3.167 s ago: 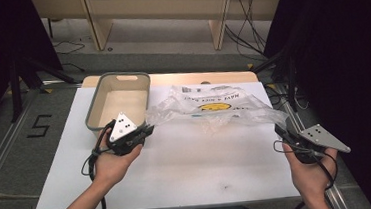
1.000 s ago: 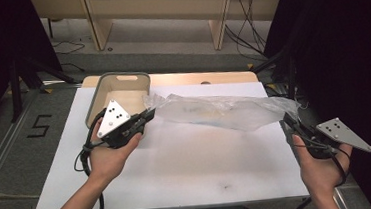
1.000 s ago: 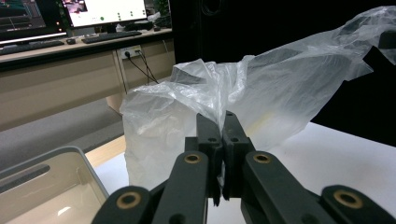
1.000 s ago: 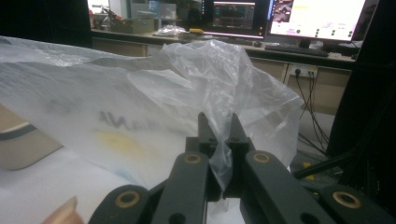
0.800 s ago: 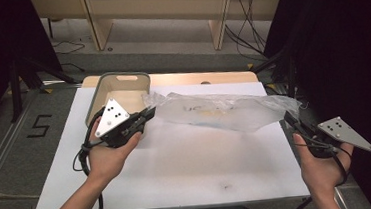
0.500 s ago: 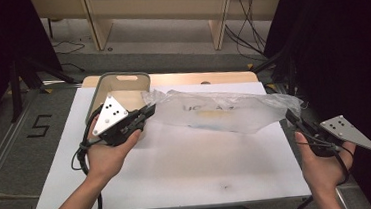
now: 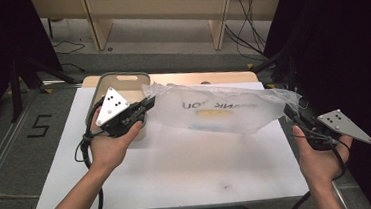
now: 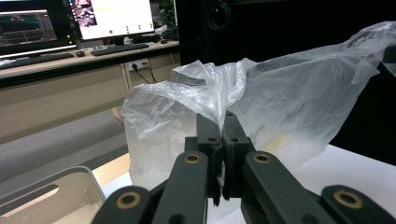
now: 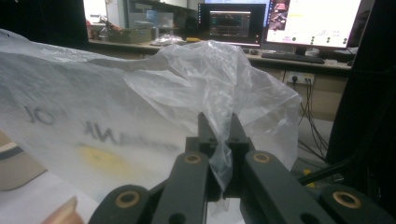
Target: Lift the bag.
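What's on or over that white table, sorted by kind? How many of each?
Plastic bags: 1, the clear plastic bag stretched between both claws
Trays: 1, the beige tray at the table's far left
Hand-held claws: 2, the left claw and the right claw, each shut on an end of the bag
Total: 4

Grey bin (image 7: 121,84) on white table (image 7: 178,160) — monitors (image 9: 280,23), keyboard (image 8: 119,48) behind.

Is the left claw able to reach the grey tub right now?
Probably not yet. The left claw sits right beside the grey tub, but it is shut on the plastic bag, stretched across to the right claw. It would have to let go first.
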`<state>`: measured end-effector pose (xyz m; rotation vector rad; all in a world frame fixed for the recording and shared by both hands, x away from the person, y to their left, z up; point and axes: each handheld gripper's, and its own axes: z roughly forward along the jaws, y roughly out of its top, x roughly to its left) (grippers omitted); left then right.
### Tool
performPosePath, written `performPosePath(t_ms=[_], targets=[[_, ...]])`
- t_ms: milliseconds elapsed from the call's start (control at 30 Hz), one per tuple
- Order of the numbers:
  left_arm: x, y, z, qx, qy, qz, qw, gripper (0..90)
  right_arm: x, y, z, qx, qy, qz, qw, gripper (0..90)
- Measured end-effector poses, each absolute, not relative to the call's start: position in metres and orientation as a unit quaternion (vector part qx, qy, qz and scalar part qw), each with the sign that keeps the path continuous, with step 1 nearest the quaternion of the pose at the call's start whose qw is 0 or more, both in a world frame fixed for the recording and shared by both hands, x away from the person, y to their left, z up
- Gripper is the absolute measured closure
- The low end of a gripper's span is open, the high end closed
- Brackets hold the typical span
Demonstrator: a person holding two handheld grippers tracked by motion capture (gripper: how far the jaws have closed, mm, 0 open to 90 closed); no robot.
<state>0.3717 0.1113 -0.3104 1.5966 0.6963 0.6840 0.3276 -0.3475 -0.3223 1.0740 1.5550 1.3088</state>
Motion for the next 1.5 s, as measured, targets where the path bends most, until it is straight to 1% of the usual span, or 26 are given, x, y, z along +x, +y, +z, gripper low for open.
performPosePath(t_ms=[567, 1233, 1500], targets=[[0.402, 0.105, -0.313, 0.685, 0.320, 0.301, 0.581, 88.5, 0.354, -0.333, -0.319, 0.425, 0.616, 0.520, 0.412, 89.9], [0.435, 0.099, -0.335, 0.678, 0.362, 0.301, 0.564, 88.3, 0.384, -0.312, -0.337, 0.441, 0.613, 0.521, 0.397, 89.8], [0.442, 0.097, -0.339, 0.675, 0.372, 0.303, 0.561, 88.3, 0.390, -0.311, -0.343, 0.448, 0.613, 0.518, 0.393, 89.8]])
